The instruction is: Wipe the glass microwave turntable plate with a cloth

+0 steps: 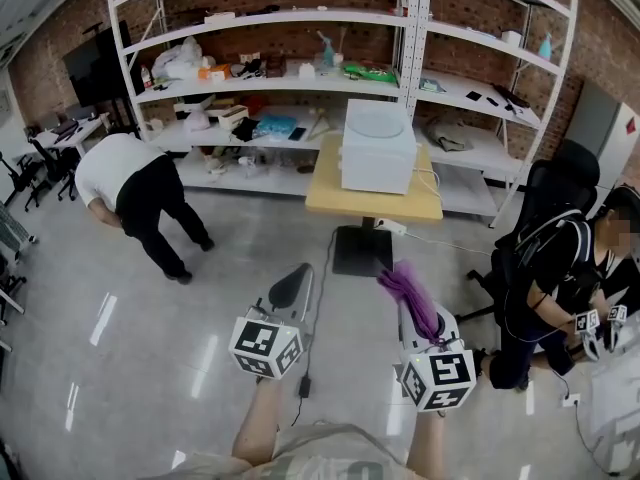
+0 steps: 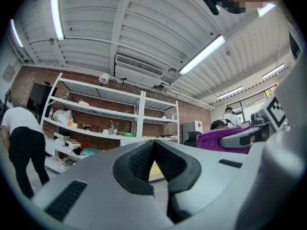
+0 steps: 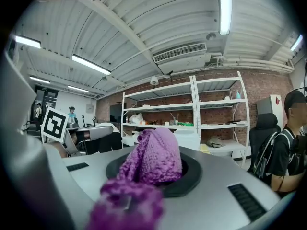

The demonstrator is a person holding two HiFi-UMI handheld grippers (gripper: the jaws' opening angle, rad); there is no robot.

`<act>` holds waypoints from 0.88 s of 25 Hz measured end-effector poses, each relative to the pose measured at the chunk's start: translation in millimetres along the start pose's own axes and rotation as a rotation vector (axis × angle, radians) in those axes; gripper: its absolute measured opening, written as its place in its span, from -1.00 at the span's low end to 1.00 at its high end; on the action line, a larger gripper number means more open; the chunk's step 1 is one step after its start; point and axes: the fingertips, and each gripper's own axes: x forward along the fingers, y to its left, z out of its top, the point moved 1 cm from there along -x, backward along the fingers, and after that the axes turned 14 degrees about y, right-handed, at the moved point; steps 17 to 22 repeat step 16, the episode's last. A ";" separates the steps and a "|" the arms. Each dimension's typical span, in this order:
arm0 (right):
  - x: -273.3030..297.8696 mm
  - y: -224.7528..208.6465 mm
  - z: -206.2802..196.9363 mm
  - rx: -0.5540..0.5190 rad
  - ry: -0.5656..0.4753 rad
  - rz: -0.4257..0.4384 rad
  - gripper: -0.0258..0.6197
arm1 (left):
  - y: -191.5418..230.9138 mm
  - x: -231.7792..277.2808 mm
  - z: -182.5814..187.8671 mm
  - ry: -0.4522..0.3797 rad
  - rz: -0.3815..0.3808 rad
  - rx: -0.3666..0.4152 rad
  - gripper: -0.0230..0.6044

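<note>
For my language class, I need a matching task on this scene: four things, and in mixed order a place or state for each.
1. purple cloth
2. left gripper
3. microwave
4. person in white shirt

a. on the table
b. shut, empty
c. bent over near the shelves
d. held in the right gripper

Pairs: 1-d, 2-b, 3-a, 4-c

On the right gripper (image 3: 158, 169) we cannot see the jaw tips: the purple cloth (image 3: 153, 150) covers them, its near end blurred. Atop the microwave (image 1: 378, 158) we make out only a faint round outline. The seated person (image 1: 560, 278) runs off the head view's right edge.
</note>
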 end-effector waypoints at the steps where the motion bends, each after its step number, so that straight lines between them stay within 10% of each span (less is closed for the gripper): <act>1: -0.4 0.5 -1.5 -0.004 0.004 -0.007 -0.76 | -0.3 -1.1 0.2 -0.003 -0.004 0.002 -0.92; 22: -7.8 1.5 -14.2 0.012 0.036 -0.033 -0.76 | -9.3 -1.2 -6.7 0.029 -0.050 0.012 -0.92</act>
